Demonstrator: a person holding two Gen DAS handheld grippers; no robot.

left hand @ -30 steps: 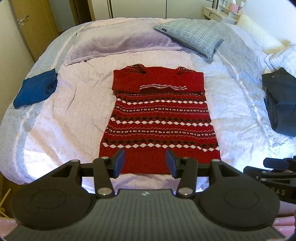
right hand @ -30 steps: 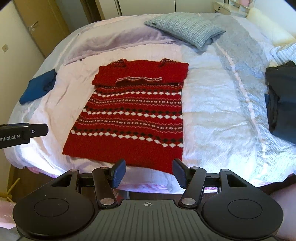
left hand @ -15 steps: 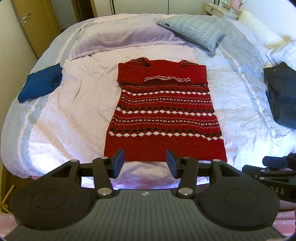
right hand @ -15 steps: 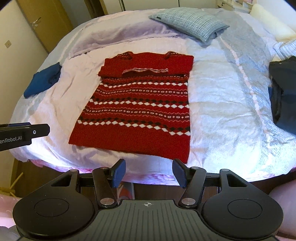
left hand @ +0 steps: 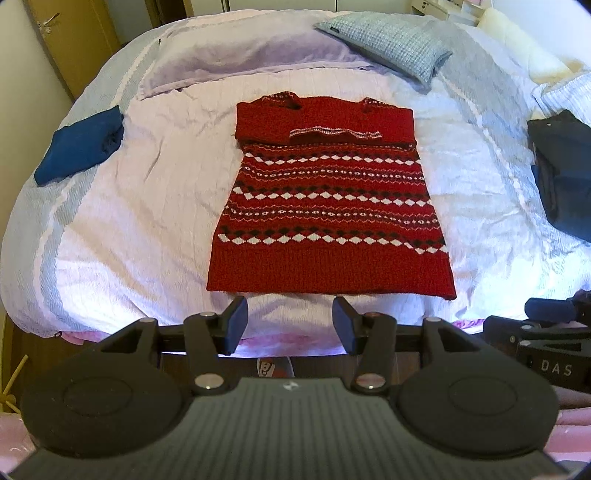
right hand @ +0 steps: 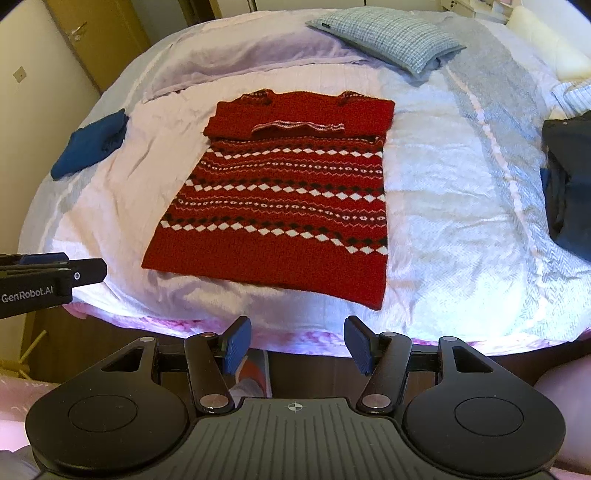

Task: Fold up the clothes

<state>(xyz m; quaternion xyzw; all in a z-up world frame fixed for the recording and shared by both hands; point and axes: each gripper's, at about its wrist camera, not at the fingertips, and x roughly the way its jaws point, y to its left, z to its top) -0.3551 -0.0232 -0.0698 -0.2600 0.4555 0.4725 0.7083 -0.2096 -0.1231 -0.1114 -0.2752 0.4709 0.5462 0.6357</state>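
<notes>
A red knitted sweater (left hand: 328, 206) with white and black diamond bands lies flat on the bed (left hand: 155, 192), its sleeves folded across the chest. In the right wrist view the same sweater (right hand: 280, 206) lies skewed, hem toward me. My left gripper (left hand: 290, 319) hovers open just short of the hem, at the bed's front edge, holding nothing. My right gripper (right hand: 297, 339) is open too, below the bed's edge near the hem's right corner. Each gripper shows at the side of the other's view.
A folded blue garment (left hand: 79, 147) lies at the bed's left. A dark pile of clothes (left hand: 561, 173) sits at the right edge. A lilac pillow (left hand: 243, 59) and a checked pillow (left hand: 388, 40) lie at the head. A wooden door (left hand: 74, 33) stands at the far left.
Both grippers have drawn back toward the foot of the bed and risen a little; the sweater's hem now sits clear of the fingertips. The sweater itself has not moved.
</notes>
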